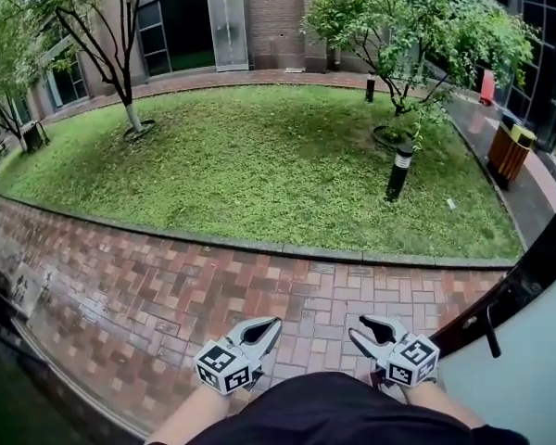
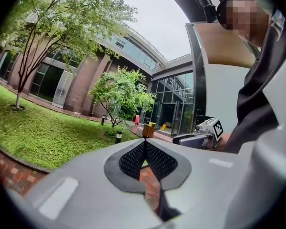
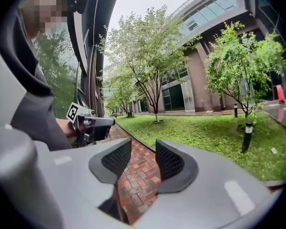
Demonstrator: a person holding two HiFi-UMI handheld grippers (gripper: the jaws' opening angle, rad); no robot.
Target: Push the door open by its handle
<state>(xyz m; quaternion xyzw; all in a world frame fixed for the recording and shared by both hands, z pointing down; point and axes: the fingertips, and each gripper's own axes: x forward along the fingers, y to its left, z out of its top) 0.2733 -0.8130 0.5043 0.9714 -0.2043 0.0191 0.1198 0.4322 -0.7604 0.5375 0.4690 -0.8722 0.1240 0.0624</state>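
Head view: handle (image 1: pixel 492 330) near hand-held gripper (image 1: pixel 357 327)

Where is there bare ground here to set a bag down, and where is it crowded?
Free: the brick path between the lawn and the left gripper and right gripper; the lawn's middle, between the left tree and right tree. Crowded: the right edge, with the door, bollard light and bin.

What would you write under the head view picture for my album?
The left gripper shut, the right gripper open and empty, held over a brick path beside a lawn.
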